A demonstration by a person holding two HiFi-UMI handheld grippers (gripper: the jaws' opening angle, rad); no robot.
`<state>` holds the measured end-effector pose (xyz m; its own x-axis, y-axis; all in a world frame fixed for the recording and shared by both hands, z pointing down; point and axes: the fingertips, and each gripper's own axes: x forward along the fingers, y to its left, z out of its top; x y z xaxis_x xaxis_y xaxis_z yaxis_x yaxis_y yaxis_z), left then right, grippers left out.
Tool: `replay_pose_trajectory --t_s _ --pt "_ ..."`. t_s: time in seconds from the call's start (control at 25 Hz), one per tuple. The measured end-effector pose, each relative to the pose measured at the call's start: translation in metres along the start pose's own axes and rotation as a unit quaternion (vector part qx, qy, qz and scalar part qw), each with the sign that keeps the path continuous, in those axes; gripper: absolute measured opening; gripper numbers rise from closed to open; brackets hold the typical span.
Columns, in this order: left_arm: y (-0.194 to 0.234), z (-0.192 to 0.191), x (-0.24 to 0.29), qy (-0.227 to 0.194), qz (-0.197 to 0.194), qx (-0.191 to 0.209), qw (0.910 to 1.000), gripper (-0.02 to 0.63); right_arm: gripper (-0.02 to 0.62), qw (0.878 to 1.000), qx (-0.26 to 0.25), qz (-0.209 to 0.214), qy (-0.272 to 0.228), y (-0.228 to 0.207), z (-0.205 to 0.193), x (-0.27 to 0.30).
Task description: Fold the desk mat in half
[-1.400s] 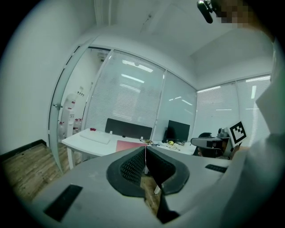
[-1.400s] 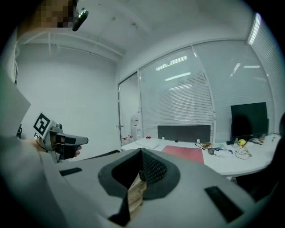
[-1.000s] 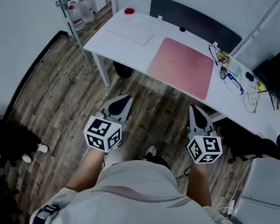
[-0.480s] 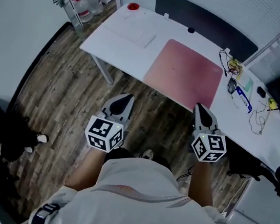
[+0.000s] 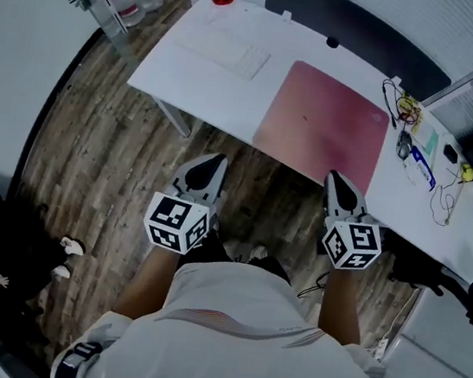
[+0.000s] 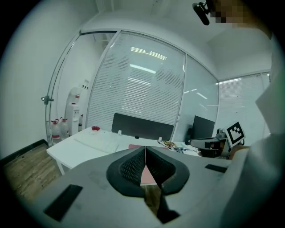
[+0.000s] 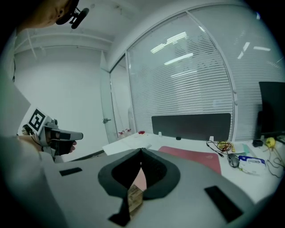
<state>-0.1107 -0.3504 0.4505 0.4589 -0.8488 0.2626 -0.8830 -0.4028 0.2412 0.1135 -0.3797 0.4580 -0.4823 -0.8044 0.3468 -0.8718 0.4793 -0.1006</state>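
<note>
- Overhead, in the head view, the pink desk mat [image 5: 323,135] lies flat and unfolded on the right half of the bench [image 5: 182,80]. The left hand-held gripper [image 5: 212,165] and right hand-held gripper [image 5: 336,180] hang just short of the bench's near edge, probably lining up on the mat's near corners.
- Left gripper view: jaws together, empty, aimed at the bench.
- Right gripper view: jaws pressed together on nothing, with the mat on the bench ahead.

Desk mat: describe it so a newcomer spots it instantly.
Find the long white desk in front of the dark partition panel. Flat near its front edge, between the white keyboard and the tangle of cables, lies the desk mat. It is the only large pink rectangle there.
</note>
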Motion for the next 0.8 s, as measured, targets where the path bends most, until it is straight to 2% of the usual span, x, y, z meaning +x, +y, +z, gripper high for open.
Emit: replay_pose_trajectory --t_s 0.16,0.4,0.64,0.72,0.8 --pt "0.044 0.018 0.006 -0.010 -0.014 0.008 0.9998 0.017 0.052 1.000 -0.014 0.000 0.020 0.031 0.005 0.037" --pt "0.092 0.026 0.007 -0.009 -0.022 0.013 0.9996 0.017 0.052 0.999 -0.040 -0.003 0.020 0.068 0.021 0.076" --pt "0.101 0.018 0.014 0.004 -0.020 0.008 0.9998 0.017 0.058 0.992 -0.084 -0.006 0.092 0.065 -0.014 0.111" --pt "0.101 0.013 0.014 0.012 -0.011 0.005 0.9999 0.017 0.171 0.985 -0.117 0.007 0.129 0.065 -0.034 0.126" --pt "0.099 0.006 0.009 0.022 0.000 0.003 0.9998 0.017 0.189 0.975 -0.150 0.024 0.164 0.068 -0.059 0.140"
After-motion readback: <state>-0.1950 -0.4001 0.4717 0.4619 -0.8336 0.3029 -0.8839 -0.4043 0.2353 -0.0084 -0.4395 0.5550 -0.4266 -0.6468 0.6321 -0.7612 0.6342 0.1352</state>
